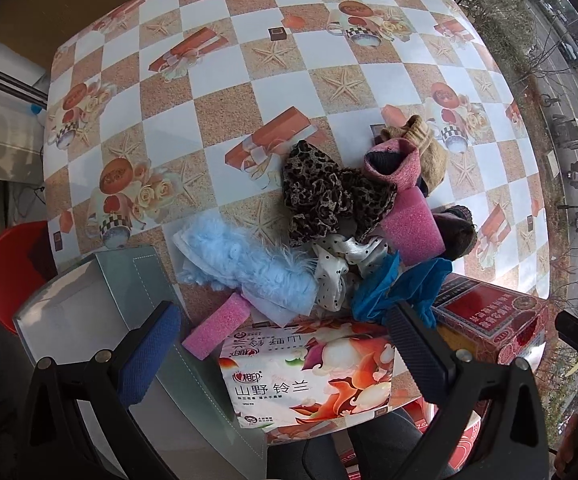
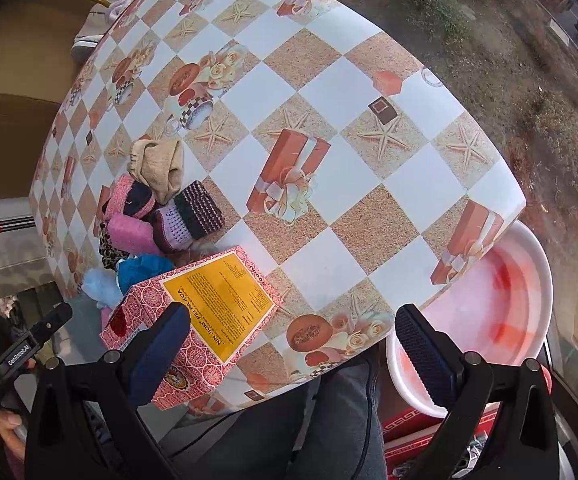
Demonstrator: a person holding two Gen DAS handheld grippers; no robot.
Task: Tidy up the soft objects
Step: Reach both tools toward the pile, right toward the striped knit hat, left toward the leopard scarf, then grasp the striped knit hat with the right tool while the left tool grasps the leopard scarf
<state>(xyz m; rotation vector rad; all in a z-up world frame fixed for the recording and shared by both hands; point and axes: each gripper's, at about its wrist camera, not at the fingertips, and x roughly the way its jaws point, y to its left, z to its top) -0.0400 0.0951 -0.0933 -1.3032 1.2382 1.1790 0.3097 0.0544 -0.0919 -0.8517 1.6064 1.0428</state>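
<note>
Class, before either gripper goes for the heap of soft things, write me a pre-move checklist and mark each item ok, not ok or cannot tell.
1. Left gripper open and empty: ok.
2. Right gripper open and empty: ok.
3. Soft pile on the table, in left wrist view: ok.
4. Pile untangled: not ok, items overlap.
5. Tissue pack out of the left gripper's path: not ok.
6. Destination for the items: cannot tell.

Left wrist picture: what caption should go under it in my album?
Open left gripper hovers over a tissue pack, facing a heap of scrunchies, sponges and socks.
</note>
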